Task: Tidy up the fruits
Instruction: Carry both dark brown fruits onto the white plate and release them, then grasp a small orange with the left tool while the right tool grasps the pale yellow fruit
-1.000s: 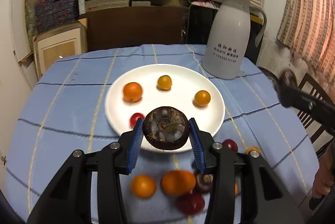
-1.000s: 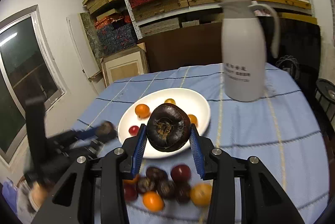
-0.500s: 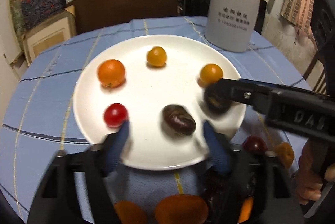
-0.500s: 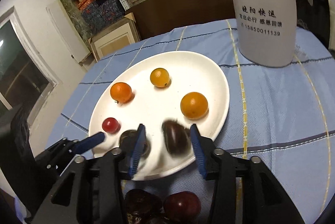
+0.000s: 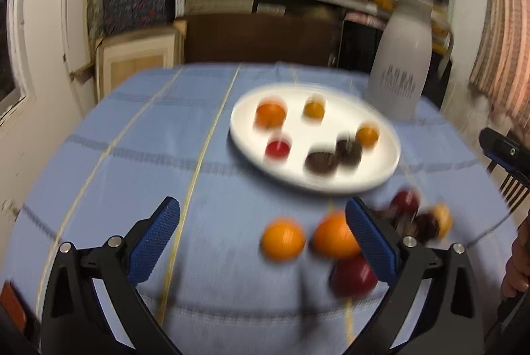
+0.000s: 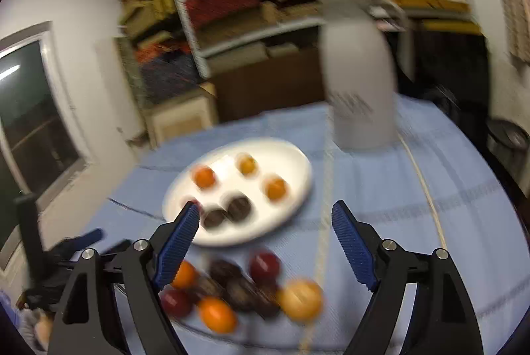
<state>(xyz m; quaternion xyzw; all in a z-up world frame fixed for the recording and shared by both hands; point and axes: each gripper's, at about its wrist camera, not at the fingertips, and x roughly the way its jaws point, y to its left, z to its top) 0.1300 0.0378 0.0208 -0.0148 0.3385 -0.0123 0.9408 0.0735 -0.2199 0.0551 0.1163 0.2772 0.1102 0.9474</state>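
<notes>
A white plate (image 5: 381,176) (image 6: 298,189) on the blue tablecloth holds several small orange fruits, a red one (image 5: 277,147) and two dark brown fruits (image 5: 321,161) (image 6: 238,207) lying side by side. My left gripper (image 5: 261,234) hangs back from the plate over the cloth, its jaws opening wide with nothing between them. My right gripper (image 6: 265,239) is also drawn back, jaws opening and empty. A loose pile of orange, red and dark fruits (image 5: 334,239) (image 6: 238,285) lies on the cloth in front of the plate. Both views are motion-blurred.
A tall white thermos jug (image 5: 402,63) (image 6: 359,83) stands behind the plate at the right. Shelves with stacked boxes fill the back wall. The other gripper (image 5: 503,152) and a hand (image 5: 516,268) show at the left wrist view's right edge.
Both grippers carried a dark brown fruit to the plate, opened and let go. Both fruits now lie on the plate, and the two grippers have pulled back with jaws wide.
</notes>
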